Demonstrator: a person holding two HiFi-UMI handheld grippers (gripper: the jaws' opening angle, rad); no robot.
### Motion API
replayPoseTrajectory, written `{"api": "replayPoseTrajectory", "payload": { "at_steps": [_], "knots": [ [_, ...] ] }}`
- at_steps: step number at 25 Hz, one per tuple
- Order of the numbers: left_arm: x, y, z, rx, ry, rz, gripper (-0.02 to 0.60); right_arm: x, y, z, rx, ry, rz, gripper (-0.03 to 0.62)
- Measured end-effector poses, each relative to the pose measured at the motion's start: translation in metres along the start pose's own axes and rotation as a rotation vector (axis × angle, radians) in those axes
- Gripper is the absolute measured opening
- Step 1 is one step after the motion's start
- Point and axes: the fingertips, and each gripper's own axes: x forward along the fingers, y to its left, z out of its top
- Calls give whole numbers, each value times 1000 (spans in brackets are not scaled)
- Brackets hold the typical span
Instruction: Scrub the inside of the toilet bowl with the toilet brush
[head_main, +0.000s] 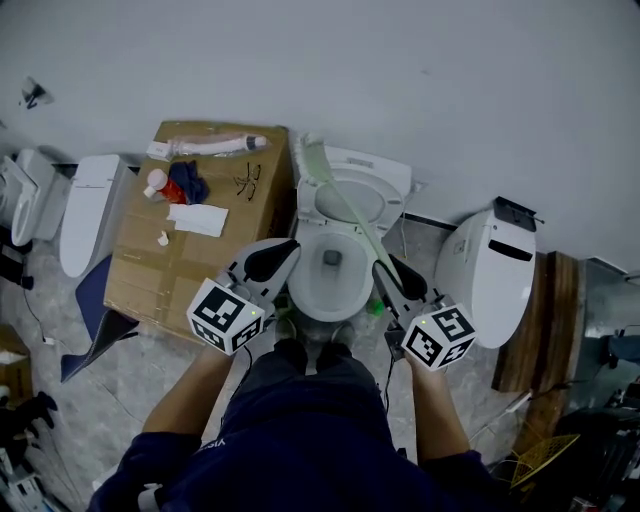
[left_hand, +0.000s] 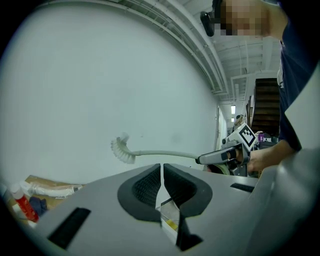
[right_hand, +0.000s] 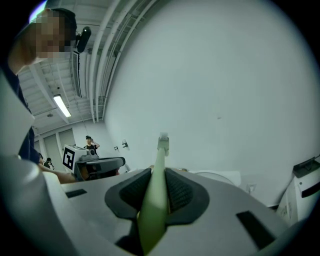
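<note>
Left hand-held gripper (head_main: 288, 247) and right hand-held gripper (head_main: 381, 266) are grey; clothing (head_main: 300, 430) is navy.

Cardboard box (head_main: 200, 250) on the floor, bearing red bottle (head_main: 157, 183), blue cloth (head_main: 188, 184), white paper (head_main: 197, 219), spectacles (head_main: 248, 181); spare white toilet (head_main: 497, 275) at right.

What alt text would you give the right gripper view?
The right gripper is shut on the pale green handle of a toilet brush, which runs up and away toward a white wall. The left gripper shows at lower left.
</note>
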Motion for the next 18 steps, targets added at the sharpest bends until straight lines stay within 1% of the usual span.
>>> {"api": "replayPoseTrajectory", "payload": {
  "at_steps": [8, 18],
  "knots": [
    [1, 1, 15, 11, -20, 2, 43, -1, 5, 24, -27, -33, 11, 91],
    [10, 4, 22, 7, -21, 4, 43, 1, -2, 32, -29, -34, 20, 91]
  ]
}}
